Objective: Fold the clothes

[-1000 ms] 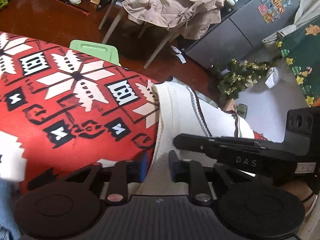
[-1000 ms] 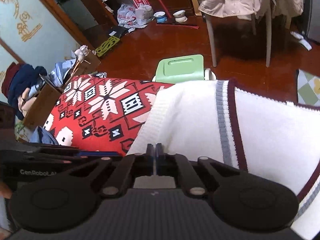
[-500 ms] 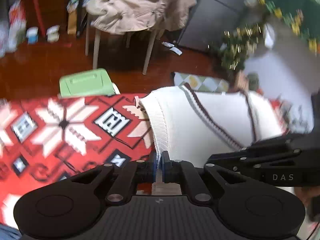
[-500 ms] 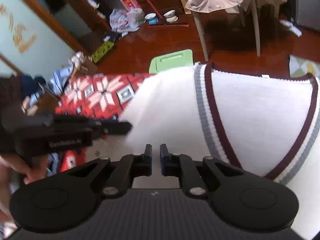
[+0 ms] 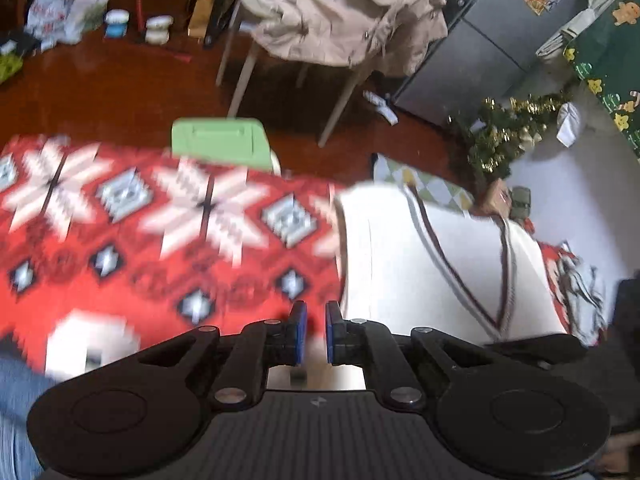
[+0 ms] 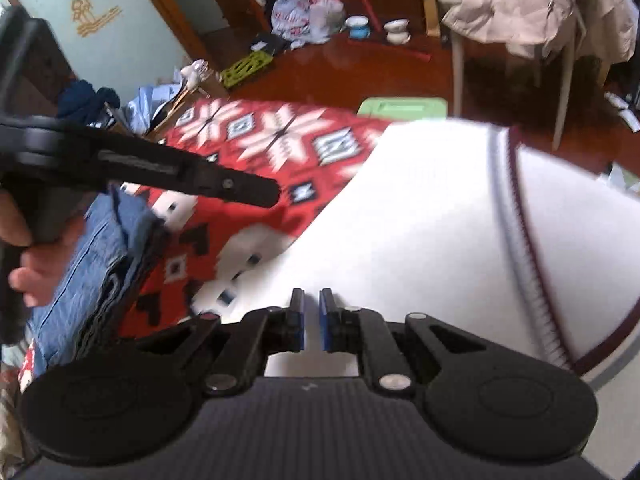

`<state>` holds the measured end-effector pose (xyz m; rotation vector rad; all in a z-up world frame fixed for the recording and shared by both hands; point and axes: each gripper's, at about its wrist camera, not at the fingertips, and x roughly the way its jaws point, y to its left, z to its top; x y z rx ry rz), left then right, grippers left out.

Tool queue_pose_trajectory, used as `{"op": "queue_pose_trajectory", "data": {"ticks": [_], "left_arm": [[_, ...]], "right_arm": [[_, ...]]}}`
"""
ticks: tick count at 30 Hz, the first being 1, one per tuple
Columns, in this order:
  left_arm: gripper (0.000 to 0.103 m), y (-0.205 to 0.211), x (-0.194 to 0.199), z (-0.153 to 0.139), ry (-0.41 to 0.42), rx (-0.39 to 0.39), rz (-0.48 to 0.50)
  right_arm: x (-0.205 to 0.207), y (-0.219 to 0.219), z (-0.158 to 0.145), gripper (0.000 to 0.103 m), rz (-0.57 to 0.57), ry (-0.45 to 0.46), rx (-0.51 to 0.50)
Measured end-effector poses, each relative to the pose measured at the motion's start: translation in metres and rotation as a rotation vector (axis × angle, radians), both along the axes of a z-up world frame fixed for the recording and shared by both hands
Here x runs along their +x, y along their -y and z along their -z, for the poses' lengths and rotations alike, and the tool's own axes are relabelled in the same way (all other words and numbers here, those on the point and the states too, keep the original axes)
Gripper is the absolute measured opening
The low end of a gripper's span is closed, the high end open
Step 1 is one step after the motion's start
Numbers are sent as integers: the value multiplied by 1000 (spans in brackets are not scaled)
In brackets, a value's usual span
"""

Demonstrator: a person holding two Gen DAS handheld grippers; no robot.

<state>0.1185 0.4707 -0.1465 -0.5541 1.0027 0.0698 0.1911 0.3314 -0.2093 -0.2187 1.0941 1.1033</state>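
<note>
White knit V-neck sweater (image 5: 400, 264) with maroon and grey striped trim at the neckline lies flat on the red patterned blanket (image 5: 160, 240). Looks folded; the left edge is straight. Both views are motion-blurred.

Left gripper (image 5: 313, 330): released, small gap between the blue pads, nothing in it. Sweater sits just ahead and to the right of its tips; the blanket is directly ahead and to the left.

Right gripper (image 6: 310, 318): also released, narrow gap, empty. Sweater fills the area ahead and right of its tips. The left tong shows at its left, held in a hand (image 6: 24, 248), over folded blue jeans (image 6: 88, 264).

Versus 0.5 s ago: the left gripper was clenched on the sweater's edge and has now let go and shifted left, off the cloth. Right gap slightly wider than before. A second ago the right one was also pinched shut at the sweater's edge.

Background: green stool (image 5: 218, 144) beyond the blanket, beige coat (image 5: 352, 12) on a chair.
</note>
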Motion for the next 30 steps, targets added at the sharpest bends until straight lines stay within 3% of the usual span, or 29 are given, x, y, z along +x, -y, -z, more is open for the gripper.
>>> {"op": "queue_pose_trajectory", "data": {"ticks": [3, 8, 10, 11, 15, 18, 20, 23, 30], "left_arm": [[20, 8, -15, 6, -30, -39, -4], [22, 24, -31, 20, -45, -76, -18], [19, 25, -32, 22, -24, -73, -51], [4, 25, -31, 22, -16, -59, -66], [5, 32, -34, 15, -1, 50, -56], [5, 28, -39, 10, 2, 83, -44], [5, 25, -38, 12, -5, 82, -33], [5, 24, -33, 16, -20, 75, -15], [7, 12, -32, 22, -32, -19, -30]], "right_arm": [[-11, 3, 2, 10, 6, -24, 2], [-14, 6, 2, 10, 15, -50, 8], [-11, 9, 1, 10, 21, -62, 12], [-11, 10, 1, 10, 23, -66, 13], [-16, 7, -2, 10, 16, -38, 11], [-24, 1, 0, 6, -15, 11, -7], [-27, -1, 2, 0, -32, 46, -15], [-26, 2, 0, 4, 20, 2, -14], [-75, 23, 1, 4, -3, -47, -18]]}}
